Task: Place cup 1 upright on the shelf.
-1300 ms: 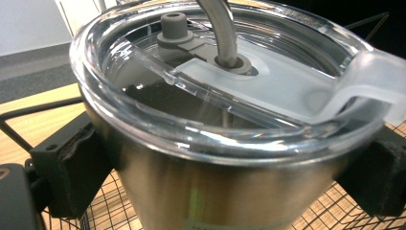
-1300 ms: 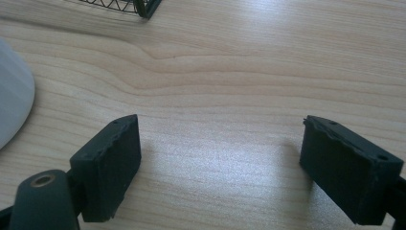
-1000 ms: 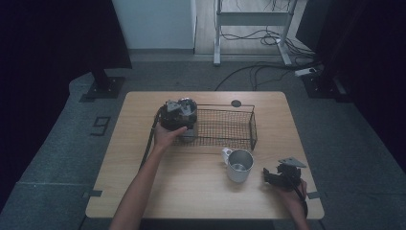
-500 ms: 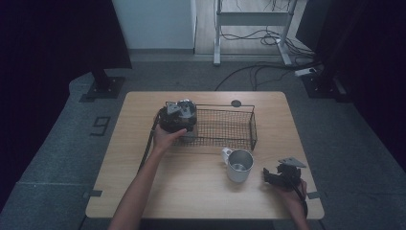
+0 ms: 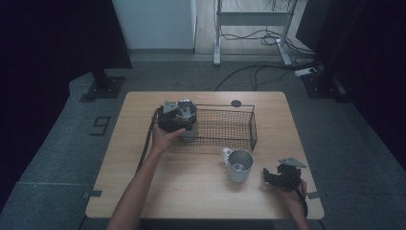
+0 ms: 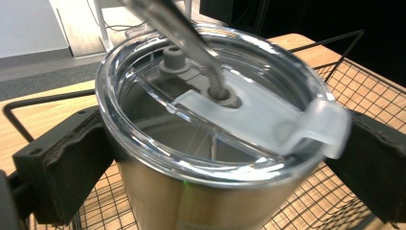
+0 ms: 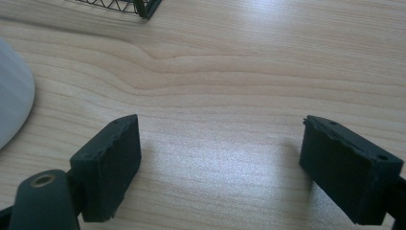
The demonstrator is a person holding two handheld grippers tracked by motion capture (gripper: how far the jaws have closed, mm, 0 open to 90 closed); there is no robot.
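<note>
table [image 5: 191,191]: wood | basket [image 5: 225,127]: wire, far middle | tumbler [image 6: 210,158]: steel, clear lid, upright at basket's left end | left gripper [image 6: 210,158]: jaws just opened, flanking tumbler, contact unclear | mug [image 5: 238,165]: before basket | right gripper [image 7: 220,153]: jaws apart, empty, over table right of mug

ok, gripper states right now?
Left gripper: open, jaws just been opening, tumbler between them.
Right gripper: open, empty.
</note>
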